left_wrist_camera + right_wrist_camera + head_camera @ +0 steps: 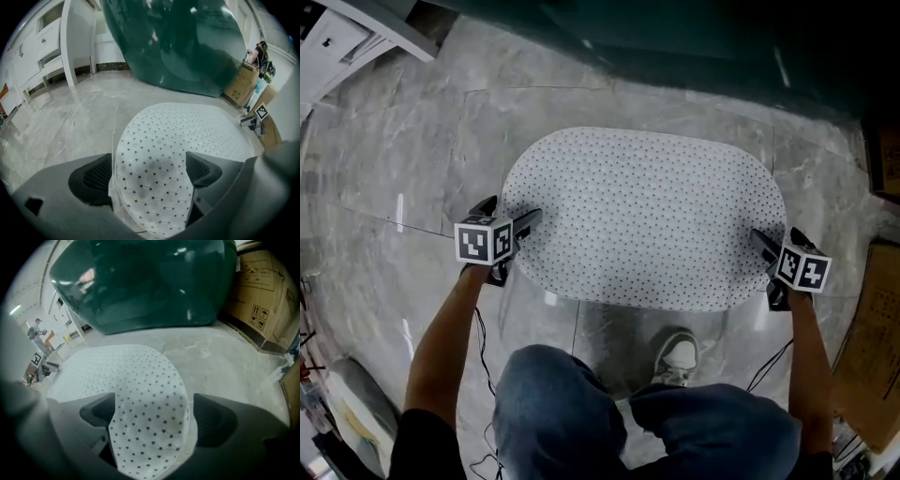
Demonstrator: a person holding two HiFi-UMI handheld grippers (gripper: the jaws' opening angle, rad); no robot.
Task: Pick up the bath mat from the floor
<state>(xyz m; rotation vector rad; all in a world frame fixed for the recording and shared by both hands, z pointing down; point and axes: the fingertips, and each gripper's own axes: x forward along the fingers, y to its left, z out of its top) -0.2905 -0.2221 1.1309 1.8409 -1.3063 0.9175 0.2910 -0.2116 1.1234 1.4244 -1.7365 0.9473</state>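
Right, near end first: the person's shoe [678,356] and knees sit at 6 o'clock in the head view, just short of the bath mat [647,216]. The mat is a white dotted oval lying on the grey marble floor [412,159].

The left gripper [511,214] is at the mat's 9 o'clock end and the right gripper [778,239] at its 3 o'clock end, both angled steeply down. In the left gripper view the fingers [93,176] stand wide apart. The mat's rounded end humps up between them, not pinched. The right gripper view shows the same: fingers [98,414] spread, mat edge bulging in the gap, pads not pressing it.

The step looks like taking hold of both ends. To do it well:
- Close both pairs of fingers together so the mat doesn't skew.
- Get the humped edge well between the pads before squeezing. A shallow bite on a floppy mat will likely slip.
- Keep the lower finger under the edge, not scraping along the floor.
- Lift level, with the two ends at an even height, or the middle will sag and drag.

Far side, at 12 o'clock: a dark green tub [694,37] just beyond the mat, so lift up rather than forward. Cardboard boxes [262,301] are at 3 o'clock and a white cabinet [47,56] at 10 o'clock, both well apart from the mat.
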